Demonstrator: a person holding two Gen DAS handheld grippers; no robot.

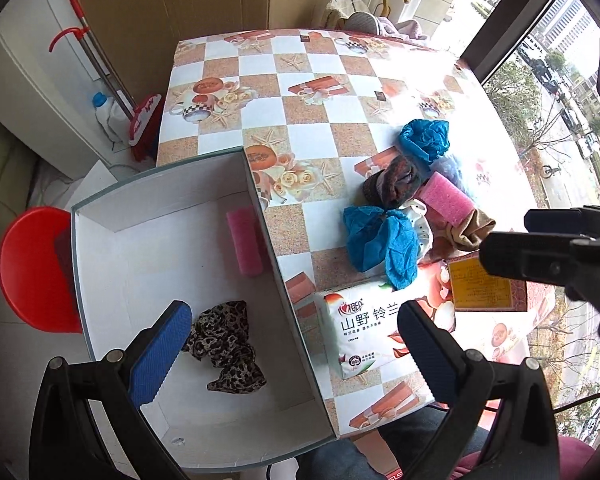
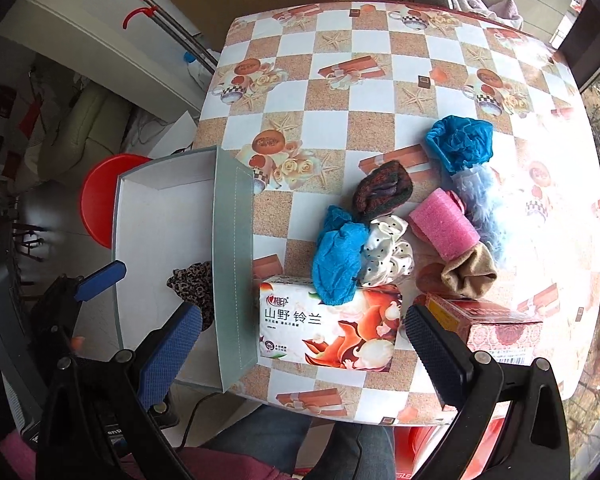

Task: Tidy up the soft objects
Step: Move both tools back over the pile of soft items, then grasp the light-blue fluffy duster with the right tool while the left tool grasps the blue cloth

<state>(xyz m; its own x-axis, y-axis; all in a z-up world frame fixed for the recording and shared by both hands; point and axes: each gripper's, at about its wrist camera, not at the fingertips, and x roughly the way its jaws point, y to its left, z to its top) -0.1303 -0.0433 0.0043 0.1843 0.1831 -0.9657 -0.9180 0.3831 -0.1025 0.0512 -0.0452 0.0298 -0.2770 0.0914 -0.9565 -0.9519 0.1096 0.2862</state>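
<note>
Both grippers — left gripper, right gripper — agape.

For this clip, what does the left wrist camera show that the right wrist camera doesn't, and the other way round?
Only the left wrist view shows the pink sponge lying inside the box, plus the whole leopard-print scrunchie on its floor. Only the right wrist view shows the fluffy light-blue piece clearly and the white polka-dot scrunchie in full. Both show the tissue pack, the second pink sponge, blue cloths and both grippers open: left, right.
</note>
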